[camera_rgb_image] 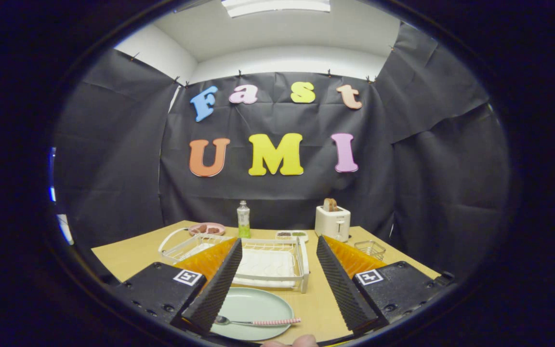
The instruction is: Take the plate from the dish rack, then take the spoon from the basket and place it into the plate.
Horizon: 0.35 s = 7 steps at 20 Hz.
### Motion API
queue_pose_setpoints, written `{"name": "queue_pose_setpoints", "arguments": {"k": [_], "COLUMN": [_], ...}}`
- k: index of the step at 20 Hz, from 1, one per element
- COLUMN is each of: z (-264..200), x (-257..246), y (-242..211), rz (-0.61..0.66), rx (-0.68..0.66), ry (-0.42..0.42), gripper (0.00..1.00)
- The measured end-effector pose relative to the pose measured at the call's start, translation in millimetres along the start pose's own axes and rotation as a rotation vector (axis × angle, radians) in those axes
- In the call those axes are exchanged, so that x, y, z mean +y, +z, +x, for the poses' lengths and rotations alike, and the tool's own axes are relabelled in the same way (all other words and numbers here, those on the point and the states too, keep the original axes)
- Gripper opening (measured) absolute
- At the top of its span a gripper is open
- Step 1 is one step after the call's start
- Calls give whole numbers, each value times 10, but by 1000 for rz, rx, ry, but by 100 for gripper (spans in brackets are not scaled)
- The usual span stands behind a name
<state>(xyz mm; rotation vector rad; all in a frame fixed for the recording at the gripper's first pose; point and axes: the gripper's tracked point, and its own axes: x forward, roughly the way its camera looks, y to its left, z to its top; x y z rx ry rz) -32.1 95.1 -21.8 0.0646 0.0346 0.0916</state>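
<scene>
A pale green plate [253,305] lies flat on the wooden table, between my fingers and close in front of me. A spoon [258,322] with a red-and-white checked handle rests across its near part, bowl toward the left finger. My gripper [280,270] stands open above the table, with nothing held. Beyond the plate stands the white dish rack [301,262], its tray bare. A small wire basket [370,248] sits behind the right finger.
A white wire basket [186,243] stands left of the rack. Further back are a pink plate with food [207,229], a green bottle [243,220], a small two-part dish [292,235] and a white toaster [332,222] holding bread.
</scene>
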Motion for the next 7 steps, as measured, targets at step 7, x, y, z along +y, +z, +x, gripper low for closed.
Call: {"name": "queue_pose_setpoints", "arguments": {"k": [7], "z": [-37], "x": [109], "y": [2], "rz": [-30], "rx": [-18], "ry": [-18], "gripper": [100]}}
